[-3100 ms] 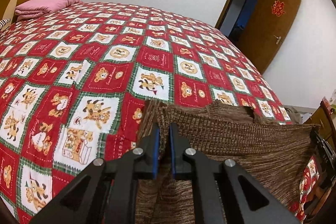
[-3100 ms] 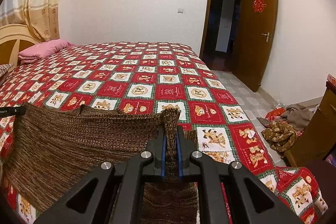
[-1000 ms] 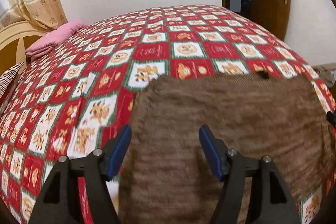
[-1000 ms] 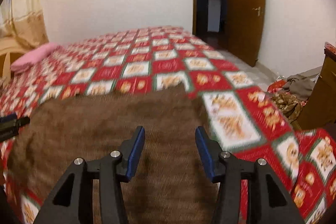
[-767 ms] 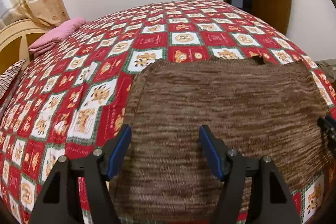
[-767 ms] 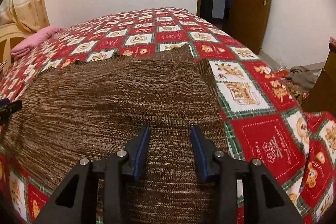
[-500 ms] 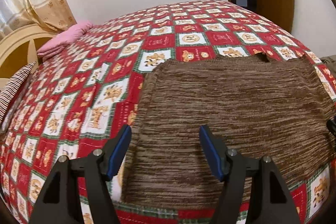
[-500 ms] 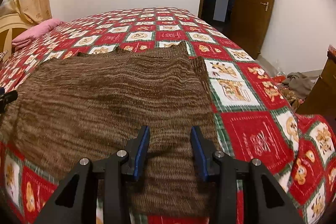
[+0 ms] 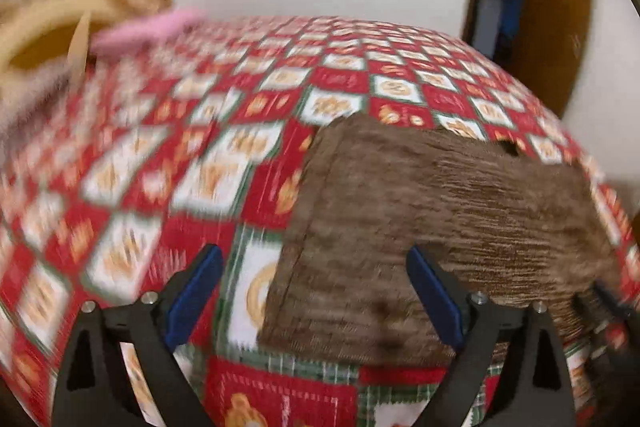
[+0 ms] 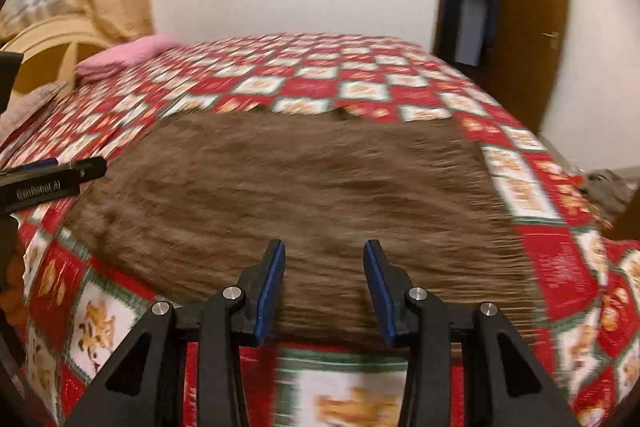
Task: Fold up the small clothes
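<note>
A brown knitted garment (image 9: 444,211) lies spread flat on the red patchwork bedspread (image 9: 168,163); it also shows in the right wrist view (image 10: 304,183). My left gripper (image 9: 316,291) is wide open and empty above the garment's near left corner. My right gripper (image 10: 324,287) is open and empty above the middle of the garment's near edge. The left gripper's fingers (image 10: 60,175) show at the left edge of the right wrist view, beside the garment's left side. Both views are blurred by motion.
A pink pillow (image 10: 128,57) and a wooden headboard (image 10: 48,47) are at the far left of the bed. An open brown door (image 10: 532,23) is at the far right. Clothes (image 10: 608,187) lie on the floor to the right.
Both grippers let go of the garment, which now lies flat. Since half a second ago the left gripper has swung left and the right gripper has moved left along the near edge.
</note>
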A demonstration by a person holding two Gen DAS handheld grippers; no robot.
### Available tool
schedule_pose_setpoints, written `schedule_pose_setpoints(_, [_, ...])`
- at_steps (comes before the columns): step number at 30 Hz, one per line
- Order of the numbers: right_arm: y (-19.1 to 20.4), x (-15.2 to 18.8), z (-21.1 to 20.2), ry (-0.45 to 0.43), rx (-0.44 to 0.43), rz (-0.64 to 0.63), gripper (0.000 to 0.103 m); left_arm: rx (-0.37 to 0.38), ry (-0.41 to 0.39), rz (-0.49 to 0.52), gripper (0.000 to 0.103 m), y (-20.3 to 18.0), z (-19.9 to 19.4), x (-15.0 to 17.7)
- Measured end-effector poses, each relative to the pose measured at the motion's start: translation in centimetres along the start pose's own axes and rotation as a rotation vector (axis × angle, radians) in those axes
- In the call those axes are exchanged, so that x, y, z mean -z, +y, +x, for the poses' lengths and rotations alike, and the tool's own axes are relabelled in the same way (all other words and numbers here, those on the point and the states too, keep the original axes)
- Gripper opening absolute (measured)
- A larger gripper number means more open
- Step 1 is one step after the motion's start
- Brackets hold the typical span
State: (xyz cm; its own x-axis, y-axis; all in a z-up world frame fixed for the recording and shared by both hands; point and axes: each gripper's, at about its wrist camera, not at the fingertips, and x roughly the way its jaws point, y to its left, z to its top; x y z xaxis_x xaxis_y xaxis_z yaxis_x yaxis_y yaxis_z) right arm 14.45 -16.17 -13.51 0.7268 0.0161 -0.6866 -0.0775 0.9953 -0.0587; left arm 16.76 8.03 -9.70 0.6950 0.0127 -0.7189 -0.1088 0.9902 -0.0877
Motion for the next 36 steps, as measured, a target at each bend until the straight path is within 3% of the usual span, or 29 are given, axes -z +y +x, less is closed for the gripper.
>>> schedule_pose_setpoints(2, [0.6, 1.0, 1.5, 0.044, 0.001, -0.012, 0.042, 0.029, 0.037, -0.130, 0.095, 2.1, 0.8, 1.2])
schedule_pose_setpoints(5, [0.3, 1.1, 1.4, 0.026, -0.009, 0.000, 0.042, 0.067, 0.073, -0.267, 0.094, 3.9, 1.7, 3.1])
schedule_pose_setpoints(7, [0.1, 1.2, 1.4, 0.021, -0.021, 0.011, 0.042, 0.075, 0.020, -0.276, 0.094, 3.6, 0.6, 3.9])
schedule_pose_setpoints(12, [0.1, 1.2, 1.6, 0.014, -0.026, 0.014, 0.042, 0.159, -0.009, -0.322, 0.095, 2.1, -0.8, 6.1])
schedule_pose_setpoints(14, [0.1, 1.3, 1.6, 0.010, -0.032, 0.020, 0.042, 0.174, -0.025, -0.321, 0.100, 1.5, -0.8, 6.3])
schedule_pose_setpoints(22, [0.1, 1.6, 1.4, 0.004, -0.032, 0.020, 0.042, 0.312, -0.034, -0.410, 0.100, 2.4, 3.1, 1.7])
schedule_pose_setpoints(24, [0.2, 1.5, 1.5, 0.010, -0.029, 0.018, 0.042, 0.345, -0.032, -0.479, 0.095, 3.3, 3.8, 1.0])
schedule_pose_setpoints(25, [0.3, 1.4, 1.5, 0.021, -0.024, 0.014, 0.042, 0.372, -0.028, -0.508, 0.087, 3.7, 4.1, 0.7])
schedule_pose_setpoints(26, [0.4, 1.0, 1.5, 0.036, -0.019, 0.010, 0.042, 0.382, -0.022, -0.511, 0.081, 3.9, 4.4, 0.5])
schedule_pose_setpoints(28, [0.6, -0.3, 1.3, 0.032, -0.047, 0.035, 0.042, 0.378, -0.013, -0.498, 0.077, 4.0, 4.7, 0.3])
schedule_pose_setpoints(30, [1.1, -2.0, 1.1, 0.003, -0.089, 0.073, 0.042, 0.377, -0.020, -0.487, 0.077, 3.8, 4.6, 0.5])
schedule_pose_setpoints(33, [3.0, -4.3, 2.0, -0.021, -0.155, 0.102, 0.034, 0.365, -0.033, -0.473, 0.077, 3.3, 4.5, 0.6])
schedule_pose_setpoints(35, [4.7, -5.0, 3.3, -0.017, -0.153, 0.074, 0.029, 0.362, -0.030, -0.479, 0.077, 3.4, 4.7, 0.5])
schedule_pose_setpoints(36, [5.4, -5.0, 4.4, 0.011, -0.145, 0.059, 0.023, 0.363, -0.030, -0.483, 0.077, 3.4, 4.8, 0.3])
